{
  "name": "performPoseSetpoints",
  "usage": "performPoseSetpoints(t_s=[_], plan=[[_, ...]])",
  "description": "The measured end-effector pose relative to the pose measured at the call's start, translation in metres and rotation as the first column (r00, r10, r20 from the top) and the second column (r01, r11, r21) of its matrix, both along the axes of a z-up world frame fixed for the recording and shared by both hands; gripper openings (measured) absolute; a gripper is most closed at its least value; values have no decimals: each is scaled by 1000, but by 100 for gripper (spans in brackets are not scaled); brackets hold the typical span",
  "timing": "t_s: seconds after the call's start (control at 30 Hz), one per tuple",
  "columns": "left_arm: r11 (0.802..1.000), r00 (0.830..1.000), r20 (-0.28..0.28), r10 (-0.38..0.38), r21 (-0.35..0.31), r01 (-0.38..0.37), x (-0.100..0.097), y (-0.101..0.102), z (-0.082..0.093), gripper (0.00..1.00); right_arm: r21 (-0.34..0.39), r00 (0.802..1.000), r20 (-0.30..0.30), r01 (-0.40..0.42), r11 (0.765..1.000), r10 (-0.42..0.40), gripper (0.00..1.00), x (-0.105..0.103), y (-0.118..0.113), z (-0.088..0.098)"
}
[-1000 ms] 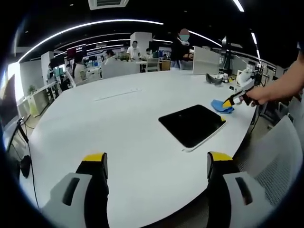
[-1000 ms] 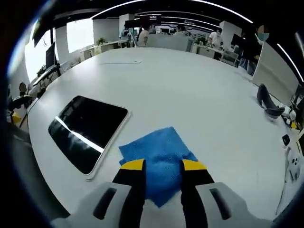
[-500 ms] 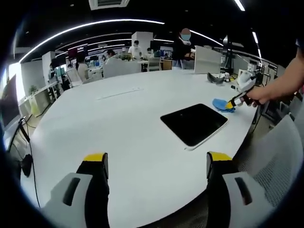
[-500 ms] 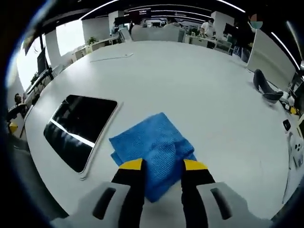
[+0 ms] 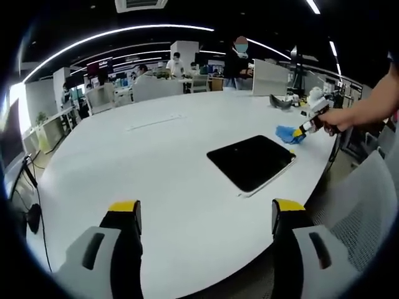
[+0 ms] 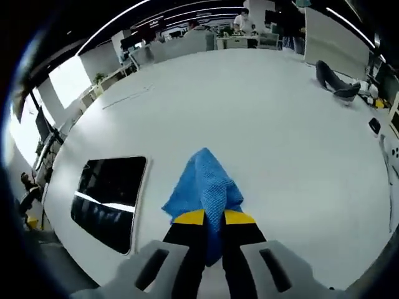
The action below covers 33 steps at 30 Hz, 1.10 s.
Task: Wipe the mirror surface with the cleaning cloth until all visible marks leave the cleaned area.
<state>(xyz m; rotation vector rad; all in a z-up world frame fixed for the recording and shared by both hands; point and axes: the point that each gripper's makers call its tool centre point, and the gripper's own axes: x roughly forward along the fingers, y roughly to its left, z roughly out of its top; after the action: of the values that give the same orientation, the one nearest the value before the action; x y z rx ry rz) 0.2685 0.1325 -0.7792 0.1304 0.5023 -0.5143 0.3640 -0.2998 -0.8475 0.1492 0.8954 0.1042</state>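
**Q:** How do the two grippers stand?

**A:** My right gripper has its yellow-tipped jaws drawn together on the blue cleaning cloth; a fold of it is pinched between them and the rest bunches up ahead of the tips, its lower part at the white table. In the left gripper view I see that same gripper from the side, held in a hand near the table's far right edge, with the cloth at its tip. My left gripper has its jaws wide apart with nothing between them, above the near edge of the table.

**Q:** Where is the mirror?

**A:** In the right gripper view, the mirror lies flat just left of the cloth, close to the table's edge: a dark rounded rectangle in a pale rim, crossed by one bright reflected streak. Cloth and mirror are apart, a strip of bare table between them. In the left gripper view the mirror lies toward the right edge, ahead of my open jaws, the cloth just beyond its far corner.

**Q:** What else is on the table?

**A:** A dark object near the far right edge; I cannot tell what it is. A pale chair back stands off the table's right edge.
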Motion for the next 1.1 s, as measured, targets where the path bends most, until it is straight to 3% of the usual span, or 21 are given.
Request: performPoseSetpoints(t_s=[0.2, 0.3, 0.4, 0.5, 0.7, 0.93, 1.0, 1.1], plan=[[1000, 1000, 15, 8, -18, -8, 2, 2, 3, 89, 53, 999, 51, 5, 999, -8, 3, 24, 21, 34], [1000, 1000, 13, 7, -18, -7, 2, 2, 2, 89, 148, 997, 61, 31, 989, -41, 3, 33, 40, 48], [1000, 1000, 3, 1, -10, -1, 1, 1, 0, 89, 135, 997, 73, -2, 991, -8, 3, 41, 60, 54], [1000, 1000, 8, 2, -10, -2, 1, 1, 1, 88, 133, 998, 63, -21, 991, 13, 3, 45, 76, 50], [1000, 1000, 8, 0, -2, 0, 1, 1, 1, 87, 82, 998, 6, -62, 995, 62, 3, 47, 103, 18], [1000, 1000, 10, -2, 0, 2, 2, 1, 1, 87, -15, 986, -36, -161, 987, 160, 6, 39, 119, -6], [1000, 1000, 10, -2, -1, 2, 2, 0, 1, 86, -68, 989, -41, -146, 987, 143, 7, 42, 114, -10], [1000, 1000, 15, 1, -5, -1, 3, 1, 3, 86, -65, 984, -68, -168, 984, 164, 4, 40, 120, -15]])
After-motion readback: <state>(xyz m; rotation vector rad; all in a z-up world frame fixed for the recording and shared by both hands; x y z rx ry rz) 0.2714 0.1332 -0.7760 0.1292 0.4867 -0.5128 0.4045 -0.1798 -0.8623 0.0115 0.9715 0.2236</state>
